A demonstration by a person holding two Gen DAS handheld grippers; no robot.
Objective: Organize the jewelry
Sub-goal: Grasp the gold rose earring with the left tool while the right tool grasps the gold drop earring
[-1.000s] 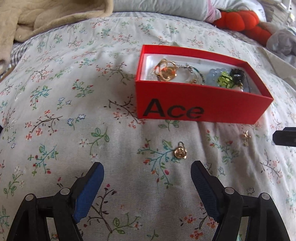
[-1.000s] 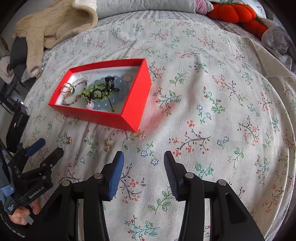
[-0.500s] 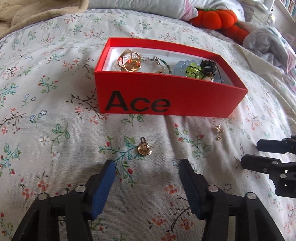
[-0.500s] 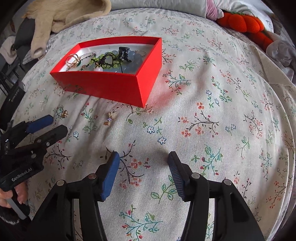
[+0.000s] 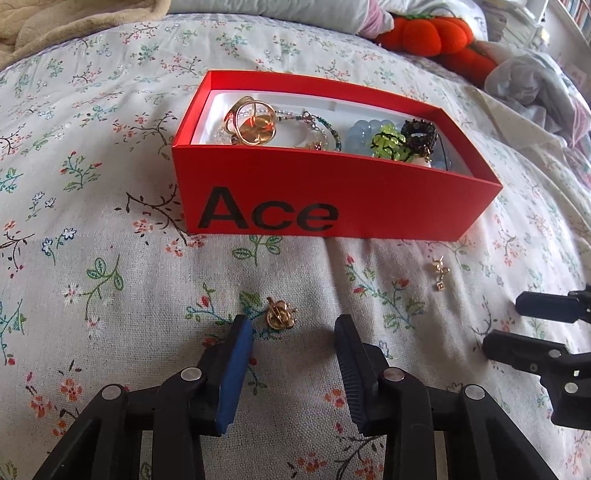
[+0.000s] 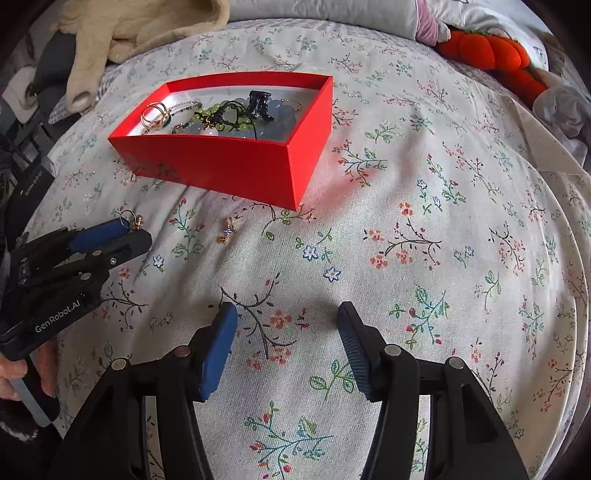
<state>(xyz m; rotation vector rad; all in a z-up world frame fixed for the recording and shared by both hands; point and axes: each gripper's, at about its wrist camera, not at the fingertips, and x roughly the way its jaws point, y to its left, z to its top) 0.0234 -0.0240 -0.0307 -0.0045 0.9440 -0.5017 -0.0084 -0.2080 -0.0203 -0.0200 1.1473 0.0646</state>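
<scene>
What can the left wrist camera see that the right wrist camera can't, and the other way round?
Only the left wrist view shows the black "Ace" lettering on the red box's long side.

Only the right wrist view shows the person's hand holding the left gripper, and the beige glove at the bed's edge.

Both show the red box of jewelry, two gold earrings lying on the floral bedspread, and the orange pumpkin plush.

A box (image 5: 332,195) holding jewelry (image 5: 255,123) is set on the bed (image 5: 92,221), with two earrings (image 5: 280,314) laid before it and a pillow (image 5: 266,11) placed behind it.
</scene>
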